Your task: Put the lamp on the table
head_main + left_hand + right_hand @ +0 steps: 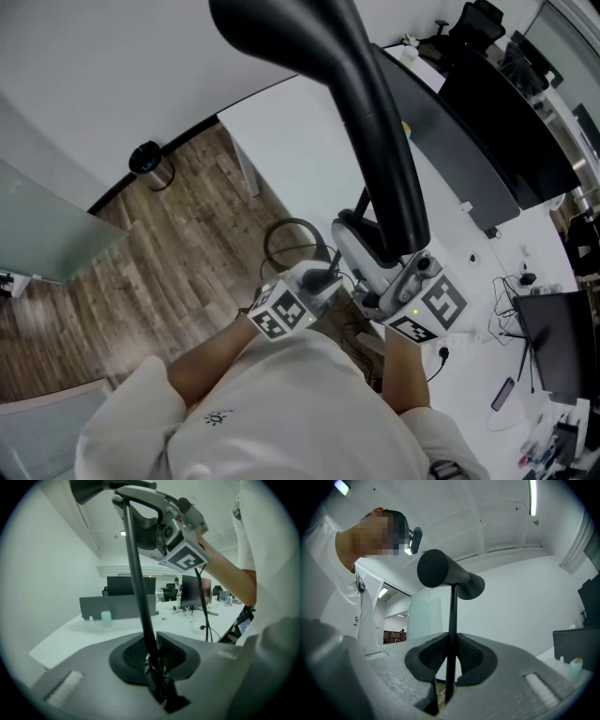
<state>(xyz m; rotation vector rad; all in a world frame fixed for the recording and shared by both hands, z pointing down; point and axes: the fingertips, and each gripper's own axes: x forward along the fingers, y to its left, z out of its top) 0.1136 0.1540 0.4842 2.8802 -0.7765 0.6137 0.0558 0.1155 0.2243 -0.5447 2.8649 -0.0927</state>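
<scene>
Entry: lamp in the air, not yet set down.

- The left gripper (152, 663) has its jaws drawn in close, pads pinching the thin black stem (138, 588) of the lamp (375, 122). Nothing else is in them.
- The right gripper (450, 662) has the same narrow closure on the same stem, higher up than the left.
- The lamp head (446, 576) sits far above both grips and fills the middle of my head view. The base is hidden from me.
- The white table (281, 131) lies to the right and far side. The wooden floor (187, 234) is to the left and below.

Risks as I judge them:
1. The stem is thin and smooth and the head is heavy at the top. It could rotate or slide in the pads, and a tilt of either hand would start it.
2. With two grips on one rigid stem, any mismatch between my hands bends the stem or levers one pad off.
3. I cannot see the base, so I could clip the table edge or set it down only partly on.
4. A dark cord (281, 236) loops just left of the grippers. I cannot tell whose it is, but a snag would jerk the load.
5. The dark divider (450, 141) and a small cup (106, 617) stand on the table. The wide head may swing into them.
</scene>
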